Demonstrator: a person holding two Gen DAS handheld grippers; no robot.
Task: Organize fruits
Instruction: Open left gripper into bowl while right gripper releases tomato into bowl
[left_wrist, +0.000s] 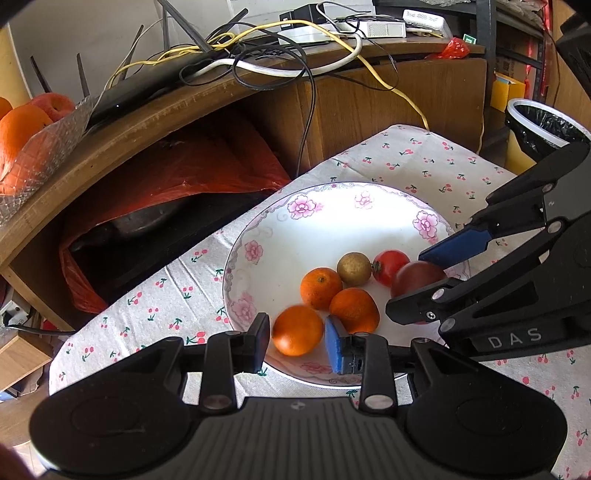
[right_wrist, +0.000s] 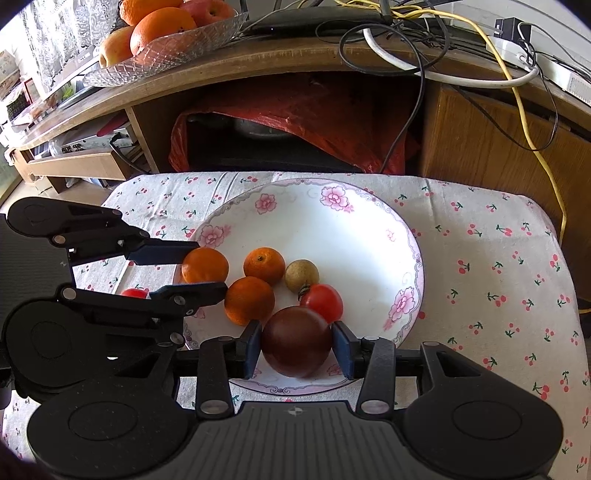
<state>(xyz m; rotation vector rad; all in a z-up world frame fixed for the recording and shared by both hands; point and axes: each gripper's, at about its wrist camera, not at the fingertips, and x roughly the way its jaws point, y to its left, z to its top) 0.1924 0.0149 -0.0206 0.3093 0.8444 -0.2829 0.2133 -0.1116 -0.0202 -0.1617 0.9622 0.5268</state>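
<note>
From the left wrist camera, the left hand-held gripper (left_wrist: 297, 341) sits low over the near rim of the flowered plate (left_wrist: 332, 221), its jaws narrowly set around a small orange (left_wrist: 297, 329). The pads look to be touching its sides, though I cannot tell how firmly they press. Two more oranges (left_wrist: 321, 288) lie just behind it, with a brownish-green round fruit (left_wrist: 354, 268) and a red tomato (left_wrist: 390, 266) beyond. The plate rests on a cherry-print cloth over the surface (left_wrist: 424, 162).

From the right wrist camera, the right hand-held gripper (right_wrist: 297, 349) has its jaws close on either side of a dark purple tomato (right_wrist: 296, 341) at the plate's near edge; the left pad touches, while the right shows a sliver of gap.

These fruits are likely light and round, so they may roll. The oranges' peel should give some grip; the tomatoes look smooth-skinned, soft and easy to bruise. Best held across the widest middle with gentle pressure.
</note>
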